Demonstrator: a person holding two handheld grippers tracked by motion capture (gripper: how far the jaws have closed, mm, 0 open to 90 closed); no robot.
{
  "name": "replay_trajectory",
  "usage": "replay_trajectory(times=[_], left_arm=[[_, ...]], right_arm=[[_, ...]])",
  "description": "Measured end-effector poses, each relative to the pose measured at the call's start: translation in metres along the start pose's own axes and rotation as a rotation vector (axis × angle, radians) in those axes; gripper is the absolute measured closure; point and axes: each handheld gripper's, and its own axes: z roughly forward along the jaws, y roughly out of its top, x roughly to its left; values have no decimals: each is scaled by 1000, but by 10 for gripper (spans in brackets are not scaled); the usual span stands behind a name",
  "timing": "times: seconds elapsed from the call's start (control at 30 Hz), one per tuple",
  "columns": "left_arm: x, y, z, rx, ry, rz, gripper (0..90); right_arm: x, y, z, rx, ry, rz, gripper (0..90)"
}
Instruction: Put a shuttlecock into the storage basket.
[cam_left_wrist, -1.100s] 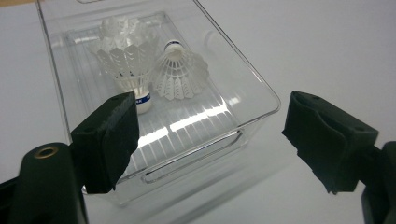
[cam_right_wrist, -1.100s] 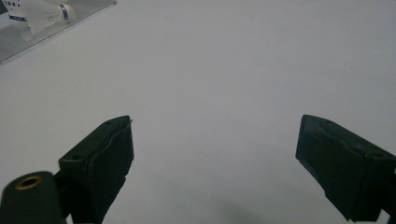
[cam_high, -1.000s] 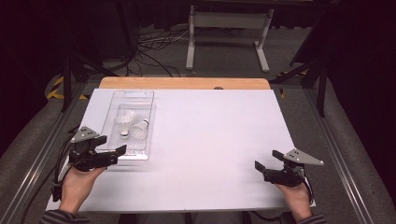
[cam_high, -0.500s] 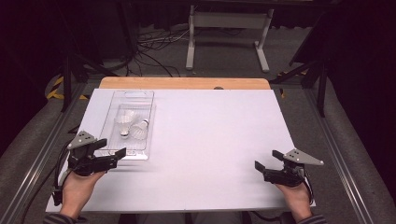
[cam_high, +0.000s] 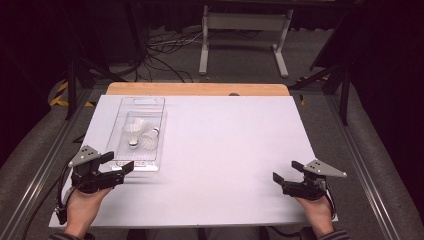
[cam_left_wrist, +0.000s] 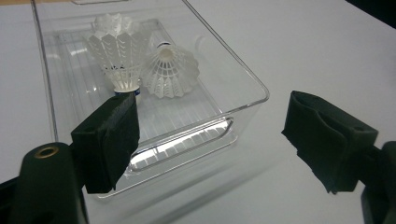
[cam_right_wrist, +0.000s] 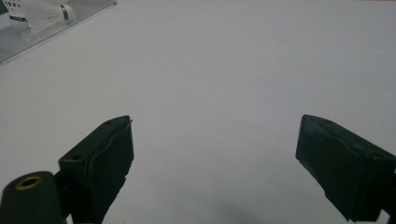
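A clear, hard-plastic tray (cam_high: 120, 127), rectangular with rounded corners, a ribbed floor and a slot handle cut into its near wall, sits on the left half of a smooth white table (cam_high: 225, 150). Two white shuttlecocks lie inside it, touching: one shuttlecock (cam_high: 133, 131) with a flared feather-pattern skirt and a dark band at its cork, and a second shuttlecock (cam_high: 149, 140) just beside it, its skirt spreading like a small cone. The left gripper (cam_high: 117, 165), held in a person's left hand (cam_high: 82, 205), hovers at the tray's near end with its black, foam-padded jaws set wide apart and nothing between them; in the left gripper view one blocky pad (cam_left_wrist: 109, 140) sits in front of the tray's near wall and the other (cam_left_wrist: 327, 140) over bare tabletop beside it. The right gripper (cam_high: 285, 172), topped by a grey three-cornered plate, rests low over the table's near right corner, well apart from the tray, its jaws likewise spread and empty. A pale wooden board (cam_high: 197, 89) edges the far side.
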Motion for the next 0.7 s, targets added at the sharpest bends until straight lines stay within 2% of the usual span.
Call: replay_trajectory(times=[0.7], left_arm=[[0,-16,0,-32,-16,4,198]], right_arm=[[0,0,0,-1,-1,0,118]])
